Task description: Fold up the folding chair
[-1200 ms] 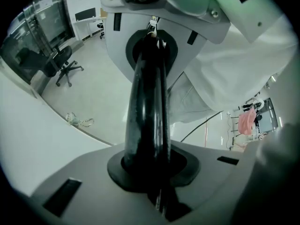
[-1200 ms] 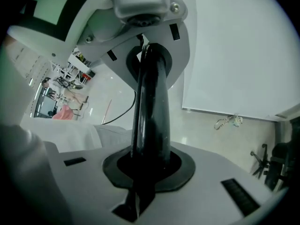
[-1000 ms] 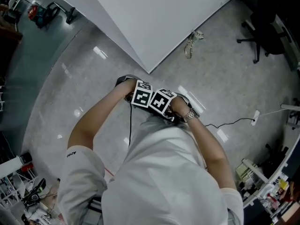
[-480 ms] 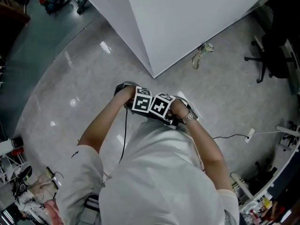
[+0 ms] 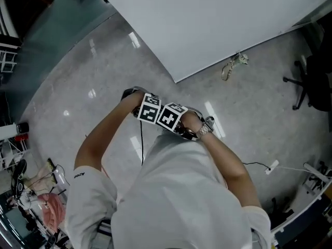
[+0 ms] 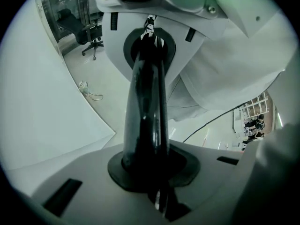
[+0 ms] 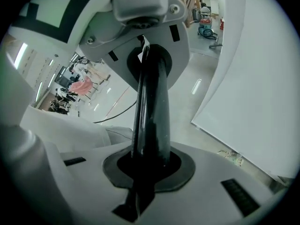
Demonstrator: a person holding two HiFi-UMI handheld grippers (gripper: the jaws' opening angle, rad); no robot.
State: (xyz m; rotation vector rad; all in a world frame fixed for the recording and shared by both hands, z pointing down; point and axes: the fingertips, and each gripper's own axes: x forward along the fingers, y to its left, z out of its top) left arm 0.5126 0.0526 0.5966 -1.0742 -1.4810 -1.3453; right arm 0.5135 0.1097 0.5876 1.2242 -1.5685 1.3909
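No folding chair shows in any view. In the head view, a person in a white shirt holds both grippers side by side close to the chest, marker cubes nearly touching and jaws pointing steeply down at the floor. The left gripper sits just left of the right gripper. In the left gripper view, the left gripper has its black fingers pressed into one column with nothing between them. The right gripper in its own view stands the same way, its fingers together and empty.
A large white panel lies across the grey floor ahead. A tangle of cord rests by its edge. A black office chair stands at the right, a cable runs over the floor, and clutter lines the lower left.
Both hands have rolled and shifted a little left in the head view, still side by side. The view has swung, so the white panel now fills more of the top. Jaws look unchanged.
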